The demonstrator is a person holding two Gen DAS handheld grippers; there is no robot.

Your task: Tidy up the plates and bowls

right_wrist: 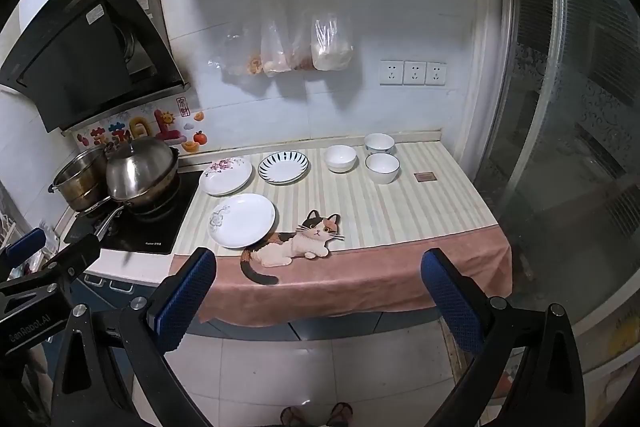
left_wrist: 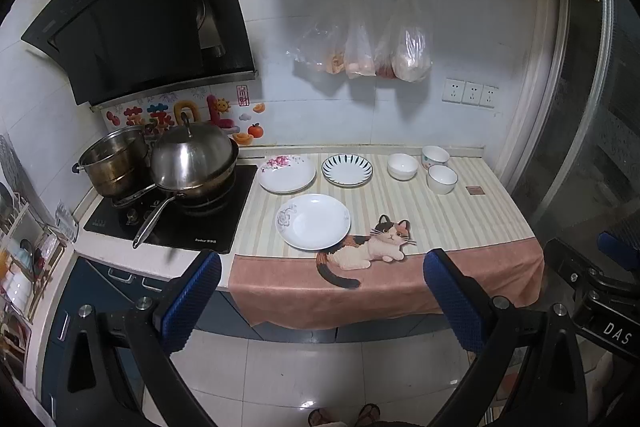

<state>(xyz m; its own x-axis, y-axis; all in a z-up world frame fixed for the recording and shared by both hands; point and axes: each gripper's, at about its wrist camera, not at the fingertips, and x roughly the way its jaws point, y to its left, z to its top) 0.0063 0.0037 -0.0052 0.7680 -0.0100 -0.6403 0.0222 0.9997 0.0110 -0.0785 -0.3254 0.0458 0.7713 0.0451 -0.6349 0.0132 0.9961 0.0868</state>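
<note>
Plates (left_wrist: pixel 313 221) and bowls (left_wrist: pixel 402 166) sit apart on the striped cloth (left_wrist: pixel 460 215) right of the stove (left_wrist: pixel 168 223): three plates left, three bowls right. The left gripper (left_wrist: pixel 320 291) and right gripper (right_wrist: pixel 320 291) hang before the counter, jaws wide apart, empty.

Plates (left_wrist: pixel 313 221) lie left of bowls (left_wrist: pixel 402 166) on counter (left_wrist: pixel 460 219).

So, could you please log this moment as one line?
left tool open | right tool open | three white plates, three white bowls untouched
</note>
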